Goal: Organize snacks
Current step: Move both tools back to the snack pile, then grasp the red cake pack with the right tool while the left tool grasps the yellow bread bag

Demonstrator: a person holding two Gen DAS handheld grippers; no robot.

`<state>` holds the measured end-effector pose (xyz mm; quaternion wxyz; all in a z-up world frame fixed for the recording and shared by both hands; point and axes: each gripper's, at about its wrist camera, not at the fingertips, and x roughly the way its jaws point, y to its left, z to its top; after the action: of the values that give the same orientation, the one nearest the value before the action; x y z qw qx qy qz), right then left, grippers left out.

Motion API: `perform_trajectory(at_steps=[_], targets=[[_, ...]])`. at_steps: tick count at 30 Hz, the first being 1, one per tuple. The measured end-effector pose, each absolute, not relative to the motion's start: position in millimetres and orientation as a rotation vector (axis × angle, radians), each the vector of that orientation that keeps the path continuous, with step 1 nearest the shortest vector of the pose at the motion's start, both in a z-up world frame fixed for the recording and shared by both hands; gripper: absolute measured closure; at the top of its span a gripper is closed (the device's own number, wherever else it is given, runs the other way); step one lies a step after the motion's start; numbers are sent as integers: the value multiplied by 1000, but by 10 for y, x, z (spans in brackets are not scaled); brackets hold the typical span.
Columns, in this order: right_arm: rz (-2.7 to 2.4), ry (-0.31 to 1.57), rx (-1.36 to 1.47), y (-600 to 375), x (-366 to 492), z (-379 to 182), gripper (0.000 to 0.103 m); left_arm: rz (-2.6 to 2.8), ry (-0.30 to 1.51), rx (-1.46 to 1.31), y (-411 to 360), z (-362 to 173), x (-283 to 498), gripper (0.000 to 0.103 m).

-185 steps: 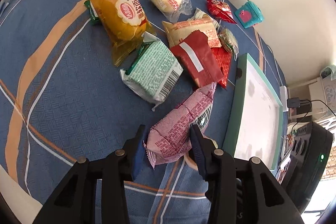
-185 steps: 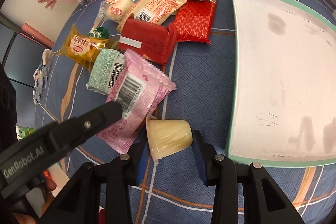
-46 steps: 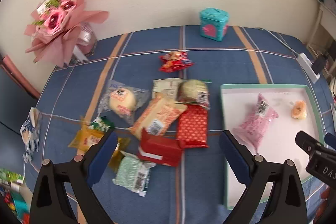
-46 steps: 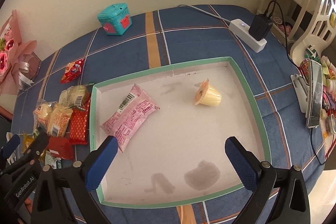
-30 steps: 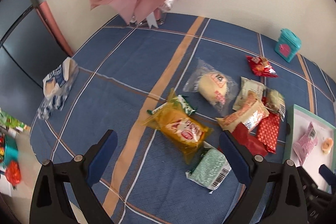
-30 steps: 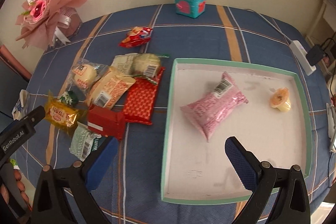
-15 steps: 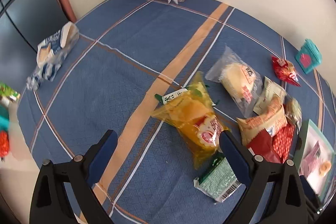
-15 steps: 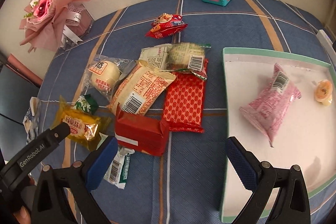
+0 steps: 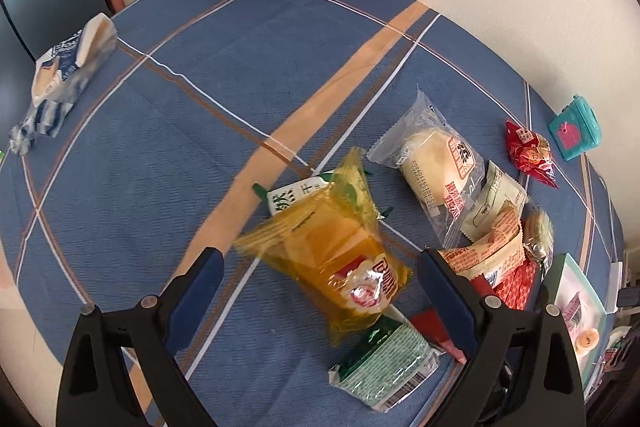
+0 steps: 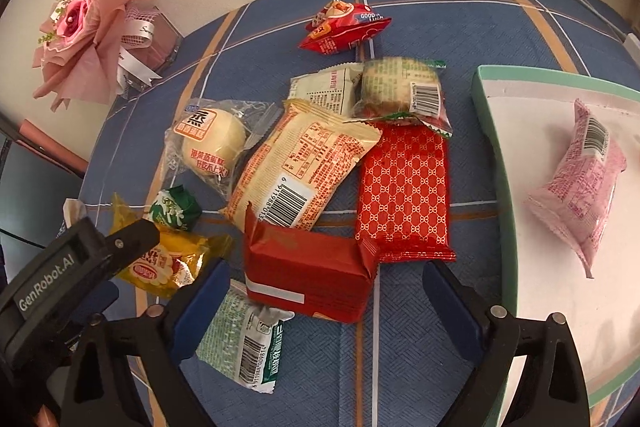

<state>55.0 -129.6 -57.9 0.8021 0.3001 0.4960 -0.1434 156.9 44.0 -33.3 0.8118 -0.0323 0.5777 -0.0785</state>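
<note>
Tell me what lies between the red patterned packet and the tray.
Nothing but bare blue tablecloth: the right wrist view shows a clear strip between the red patterned packet and the tray.

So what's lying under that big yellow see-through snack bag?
Peeking from under the yellow transparent snack bag is a small green-and-white wrapped candy, mostly covered from the left view. The bag's lower corner overlaps a pale green barcoded packet. Anything else beneath is hidden.

Pink packet (image 10: pixel 580 179) and jelly cup (image 9: pixel 586 339): moved from cloth into tray (image 10: pixel 490 115). Both grippers: released, relocated over snack pile; right gripper (image 10: pixel 326 295) closing.
</note>
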Motion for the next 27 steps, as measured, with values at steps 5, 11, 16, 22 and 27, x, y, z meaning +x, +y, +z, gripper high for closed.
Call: perform_trajectory(at_steps=[5,11,16,22,27], targets=[[-308,1068,661,-1294,562,-631,10,-158,1209,-75,436,-376,1608,0],[-301,1069,673,-1252,596,-668,17,-141,1249,-111,484,-443,1663,1],[-289,1059,693,-1248,590,-673,29,-147,1257,-159,518,-444,1647,23],[-279,1059,693,-1249,575,-646,38,-185,1261,-214,522,-406,1582,51],[-268,1059,698,-1256,560,-622,41,-197,1250,-216,521,-347,1544,56]])
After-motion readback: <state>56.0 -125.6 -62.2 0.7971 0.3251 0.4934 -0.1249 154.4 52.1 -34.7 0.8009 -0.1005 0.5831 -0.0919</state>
